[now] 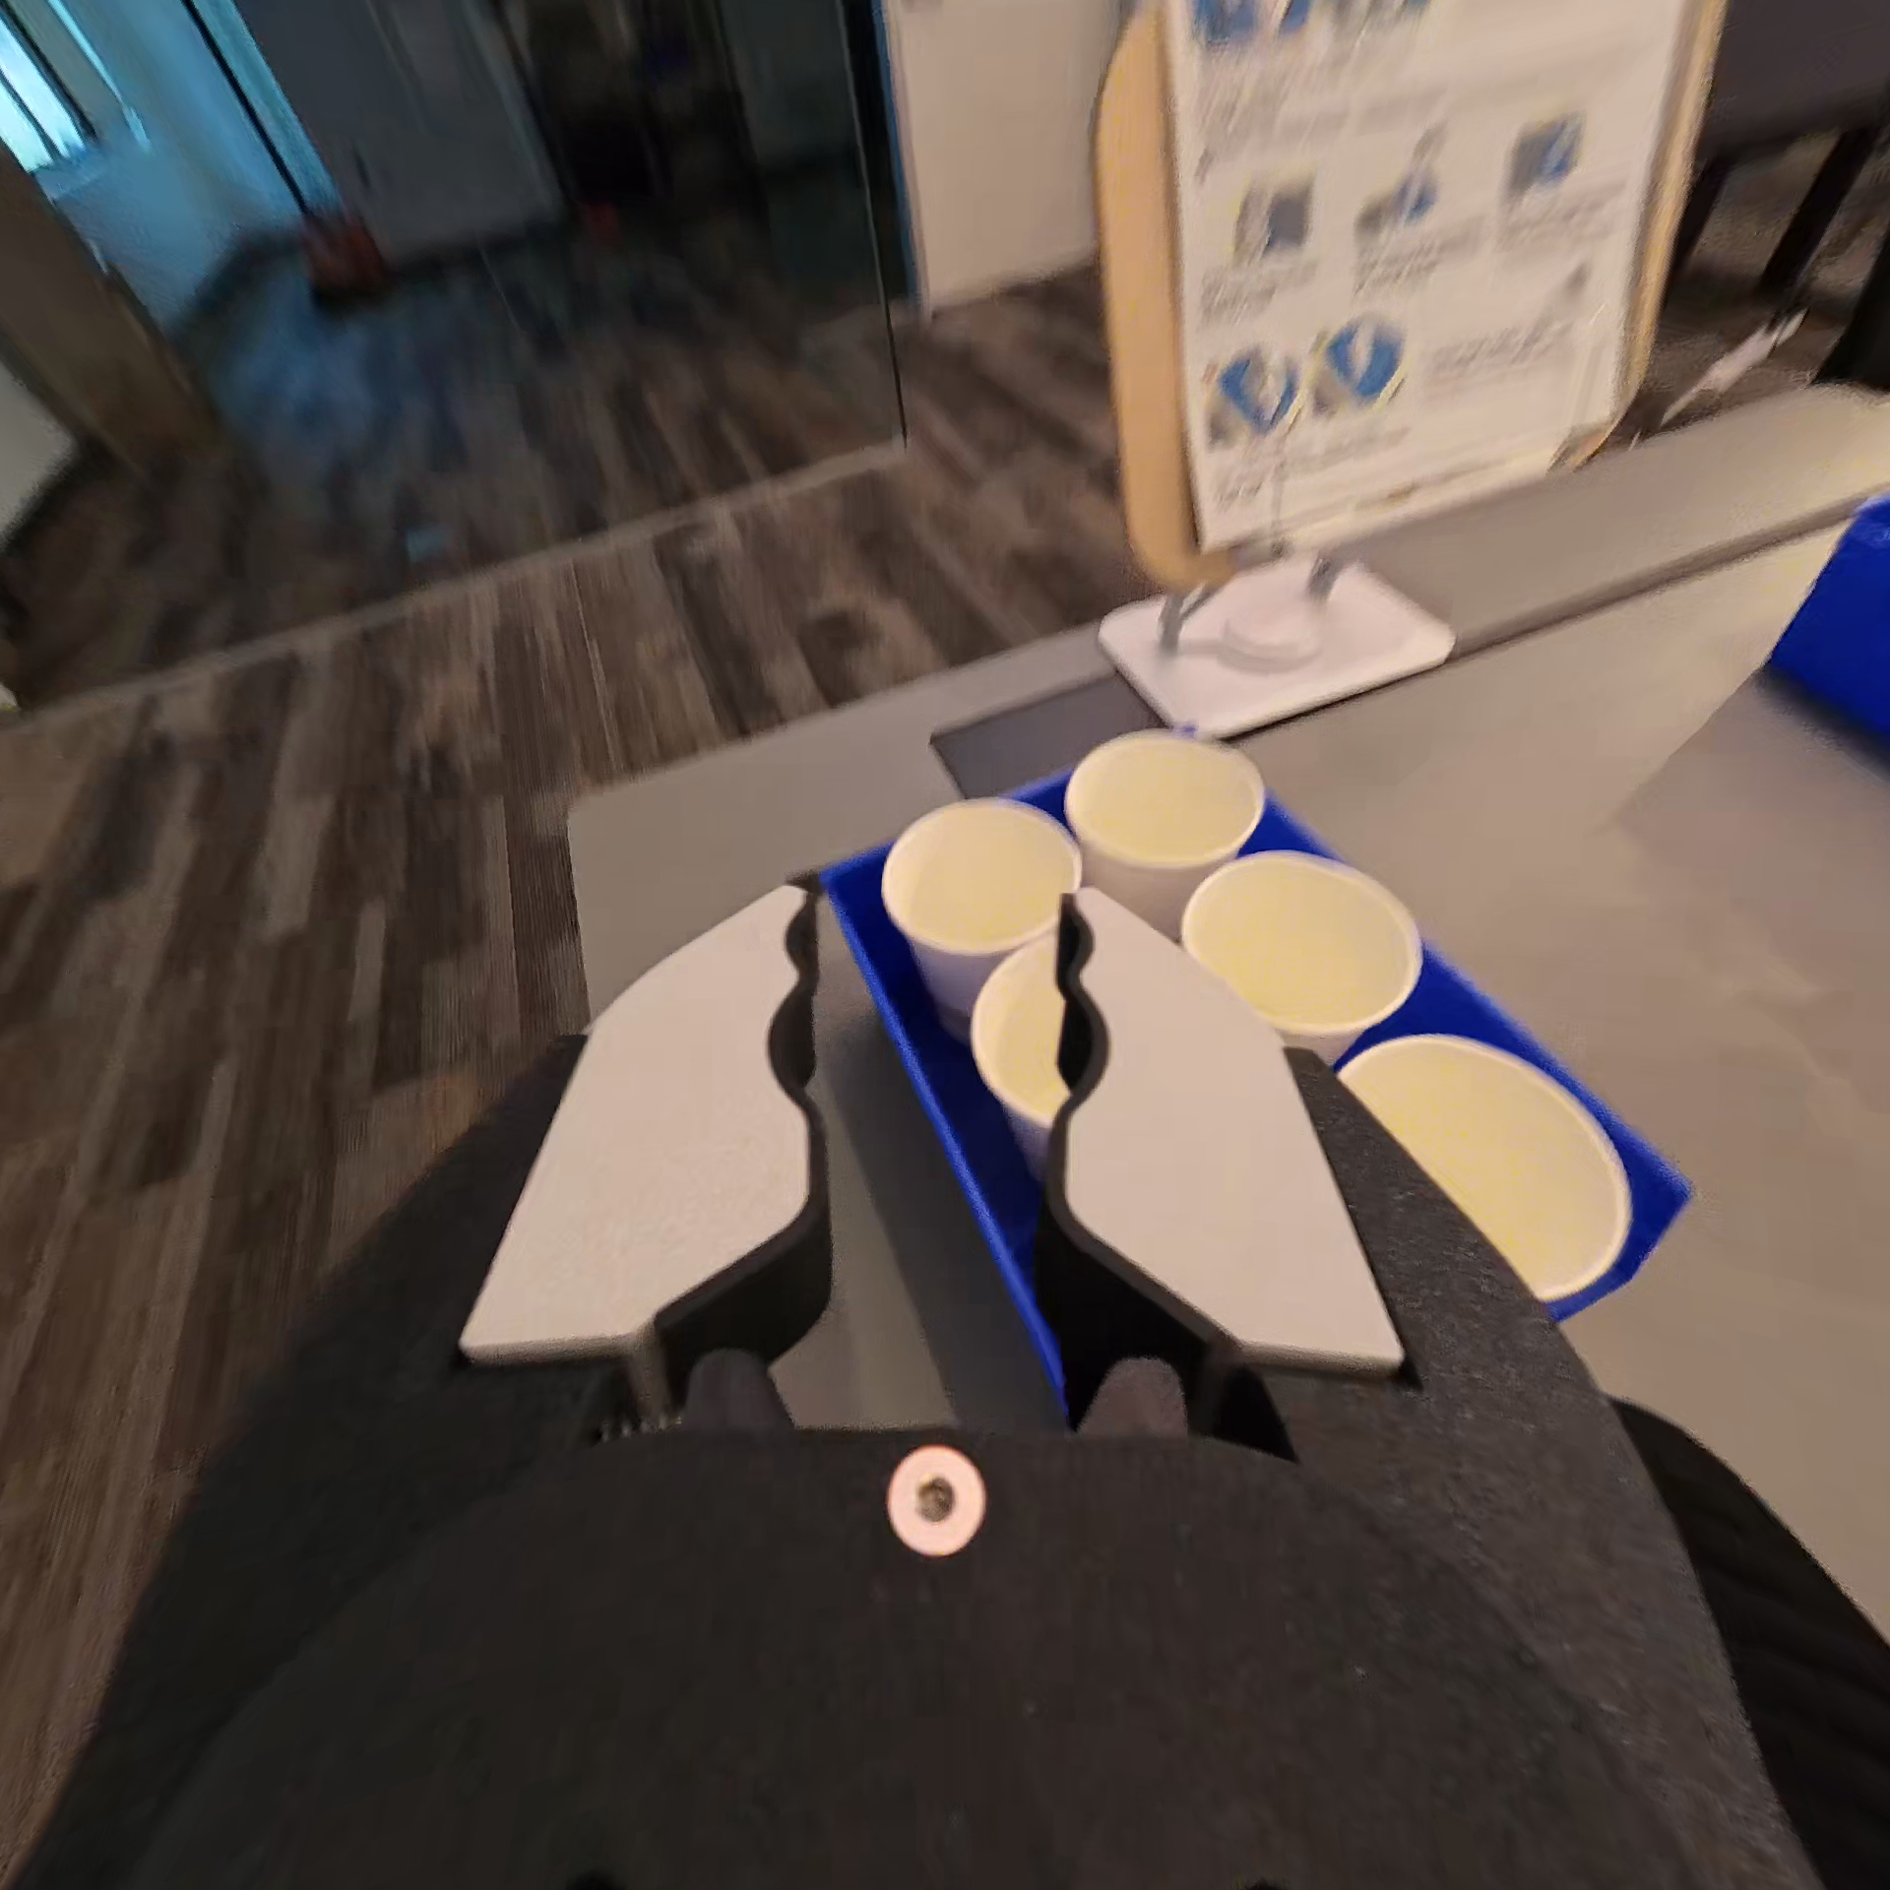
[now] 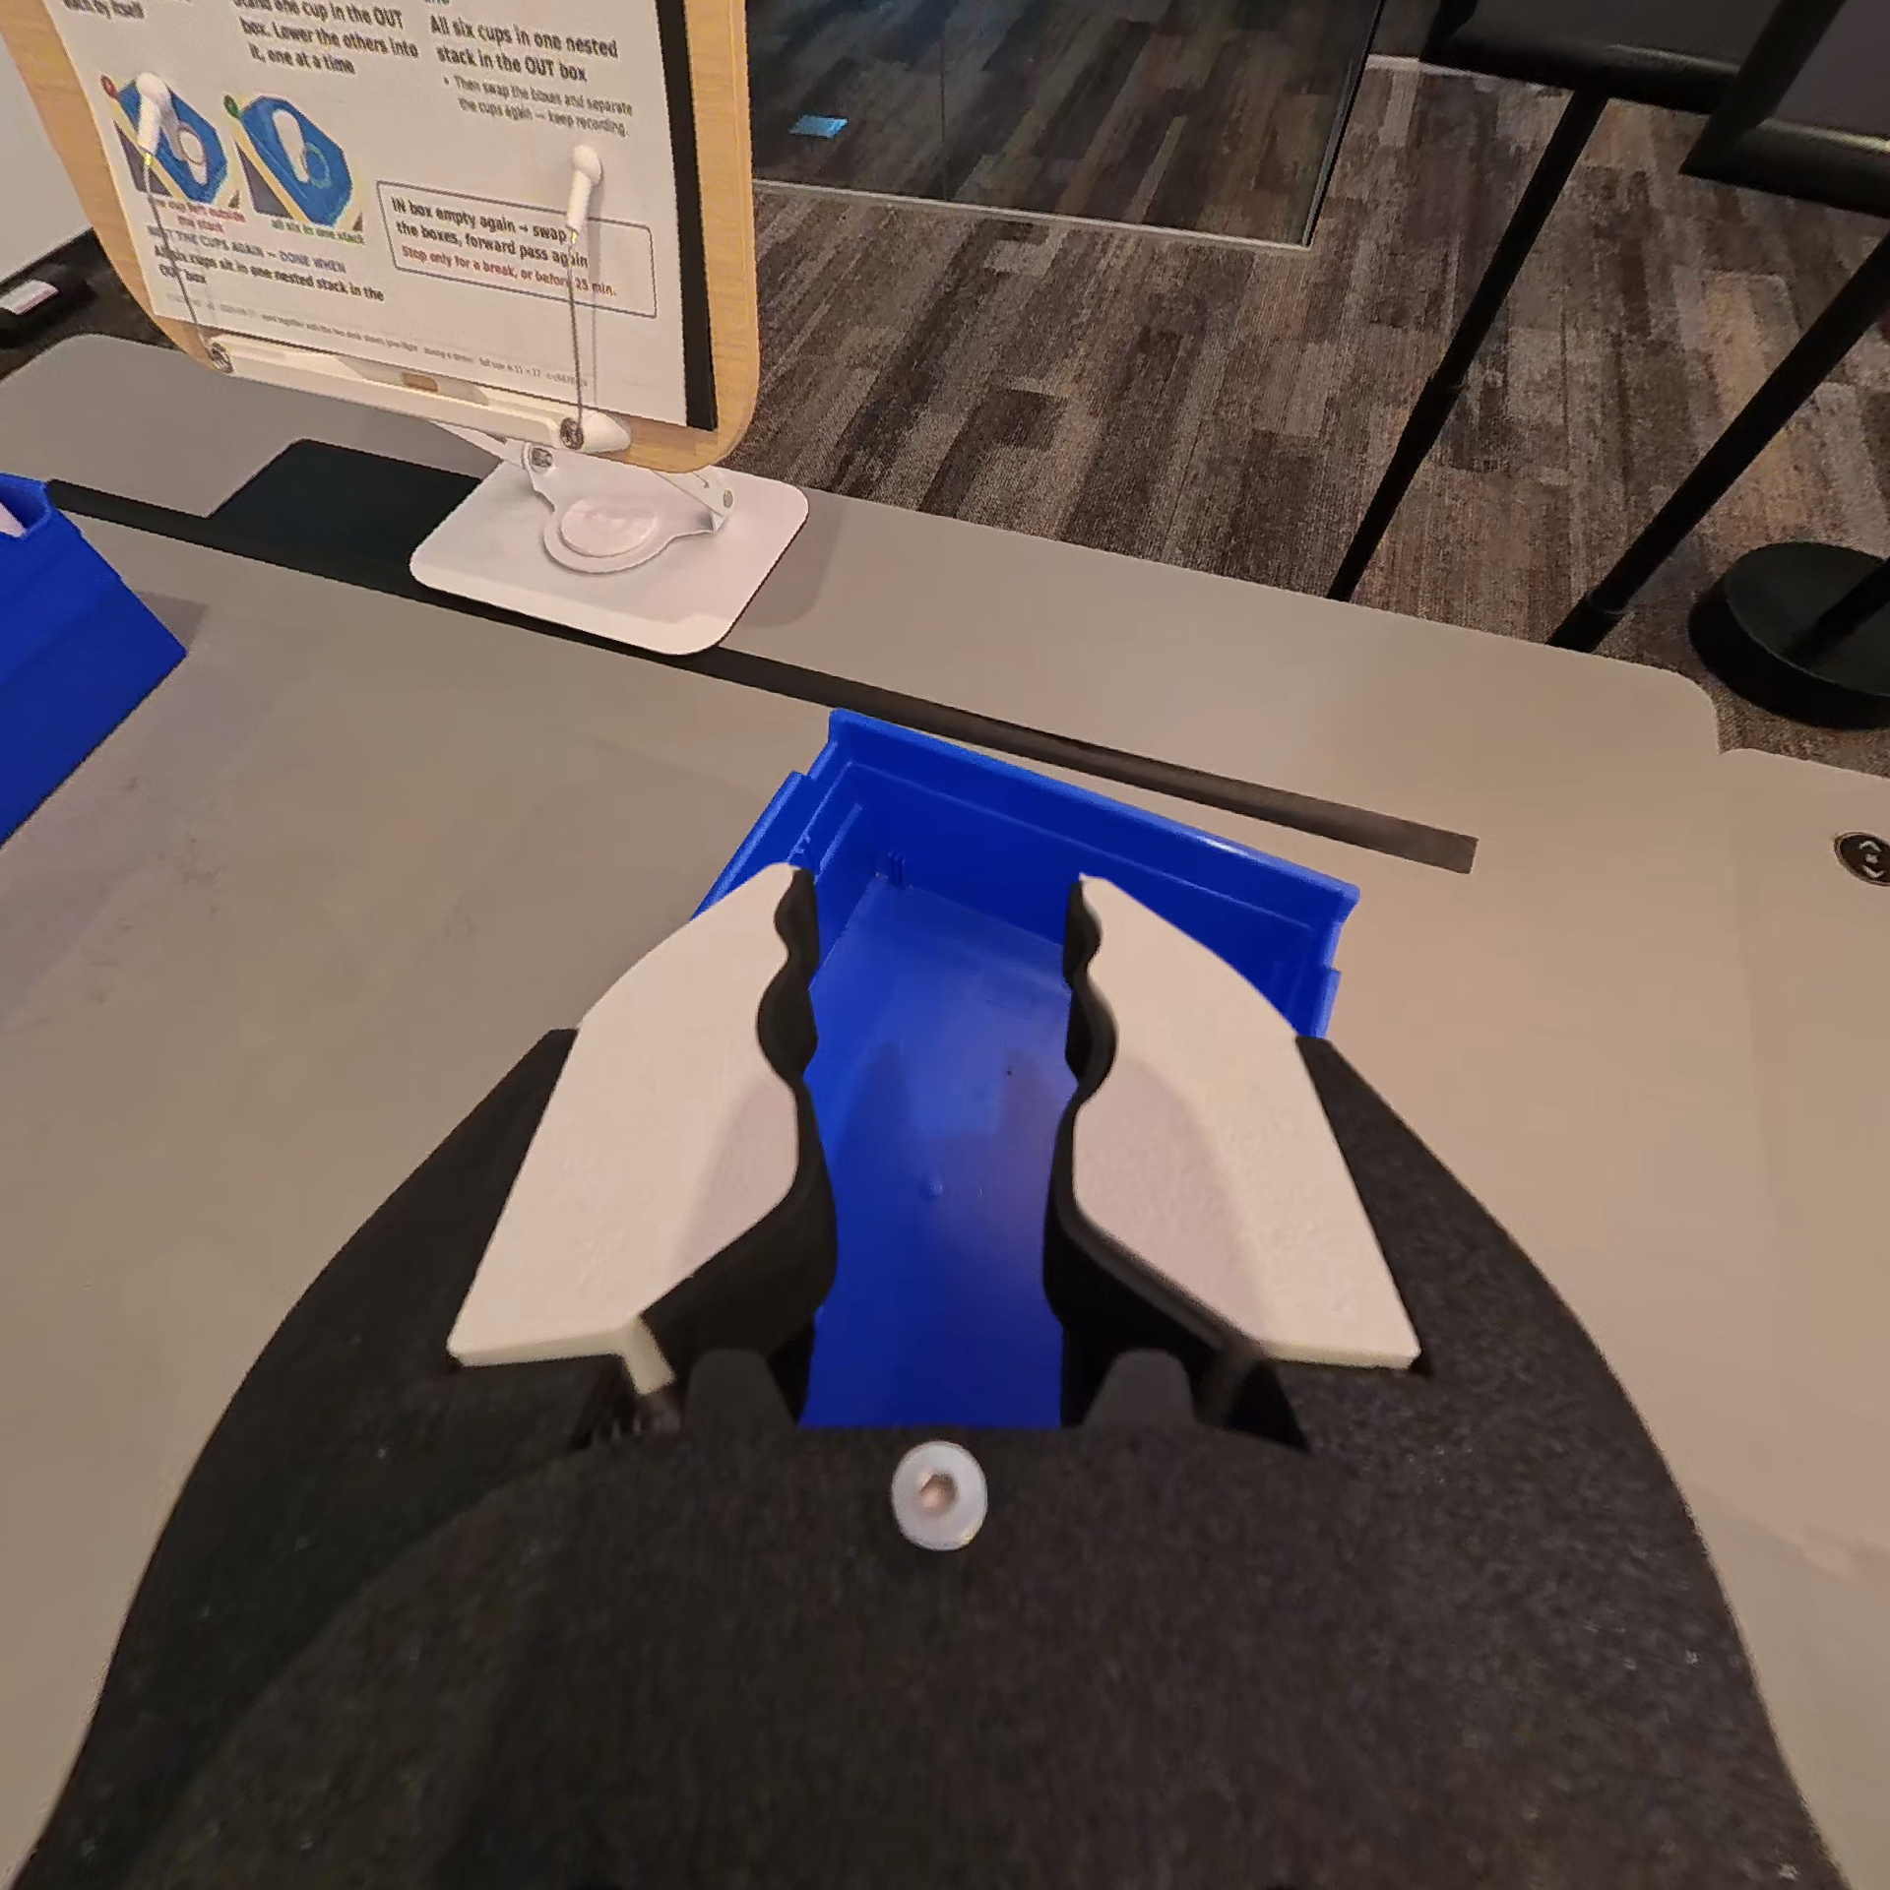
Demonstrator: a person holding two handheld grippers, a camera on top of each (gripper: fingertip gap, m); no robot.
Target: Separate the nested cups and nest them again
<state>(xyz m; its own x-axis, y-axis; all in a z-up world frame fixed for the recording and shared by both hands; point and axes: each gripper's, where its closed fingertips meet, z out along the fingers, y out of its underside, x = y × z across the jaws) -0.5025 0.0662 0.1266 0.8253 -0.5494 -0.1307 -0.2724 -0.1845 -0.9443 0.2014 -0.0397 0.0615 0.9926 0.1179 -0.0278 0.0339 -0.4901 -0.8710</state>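
Left wrist view shows my left gripper [image 1: 936,920] held above the near-left corner of a blue bin [image 1: 946,1110] on the grey worktop [image 1: 1595,920], its jaws apart with nothing between them. Five white paper cups stand upright and separate inside that bin: one at the far end [image 1: 1161,818], one just left of it [image 1: 977,900], one to the right [image 1: 1299,946], a large-looking one nearest the camera on the right [image 1: 1483,1156], and one partly hidden behind my right-hand finger [image 1: 1013,1043]. The frame is blurred, so I cannot tell whether any cups touch each other. Behind the bin a sign board on a white stand [image 1: 1278,639] rests on the worktop, and the corner of another blue bin [image 1: 1841,603] shows at the right edge.

Right wrist view looks along my right gripper [image 2: 936,910], jaws likewise apart and holding nothing, poised over a second blue bin [image 2: 1023,849]. What I can see of its floor between the fingers is bare blue plastic. The sign board's stand [image 2: 614,573] sits beyond it to the left, and the edge of the other blue bin [image 2: 61,614] shows at the far left. Wood-patterned floor [image 2: 1074,358] lies past the worktop's edge.
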